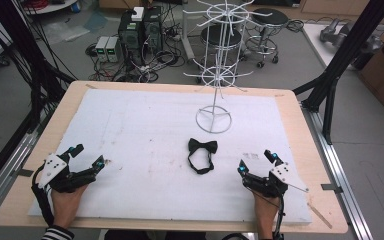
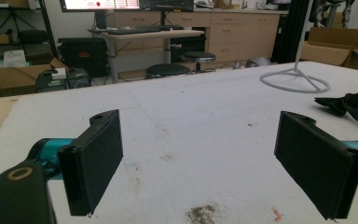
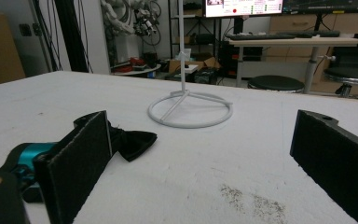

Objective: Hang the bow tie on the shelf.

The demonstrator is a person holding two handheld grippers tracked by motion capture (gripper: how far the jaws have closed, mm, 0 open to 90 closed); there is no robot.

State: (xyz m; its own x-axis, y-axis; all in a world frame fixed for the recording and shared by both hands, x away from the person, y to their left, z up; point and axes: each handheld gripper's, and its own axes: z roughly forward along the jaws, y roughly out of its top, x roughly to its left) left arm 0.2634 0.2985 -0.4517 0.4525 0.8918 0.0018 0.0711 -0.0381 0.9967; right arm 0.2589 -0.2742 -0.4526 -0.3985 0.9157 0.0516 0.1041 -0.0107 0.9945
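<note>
From the high view, a white board [image 1: 145, 125] covers most of the wooden surface [image 1: 300, 125], and a black bow tie [image 1: 201, 155] with its looped strap lies near the middle, just in front of the round base of a white wire rack [image 1: 213, 119]. The left gripper [image 1: 86, 156] rests at the near left of the board and the right gripper [image 1: 256, 161] at the near right, each in a hand, well apart from the bow tie.

The left gripper view shows its own jaws spread wide with nothing between them, the rack's base ring [image 2: 294, 83] far off and the bow tie [image 2: 352, 103] at the right edge, partly cut off. The right gripper view shows its jaws likewise wide apart and empty; here the bow tie [image 3: 130, 140] sits partly behind the left jaw, with the rack base [image 3: 190, 111] beyond it.

The gripper views pick out dark smudges [image 2: 203, 212] on the board — hardly visible from above. They also show the room at eye level: desks, a keyboard, screens, round stools [image 3: 276, 83]. The high view instead shows computer towers [image 1: 140, 30] and tangled cables on the floor — and the rack's top cut off by the frame.
</note>
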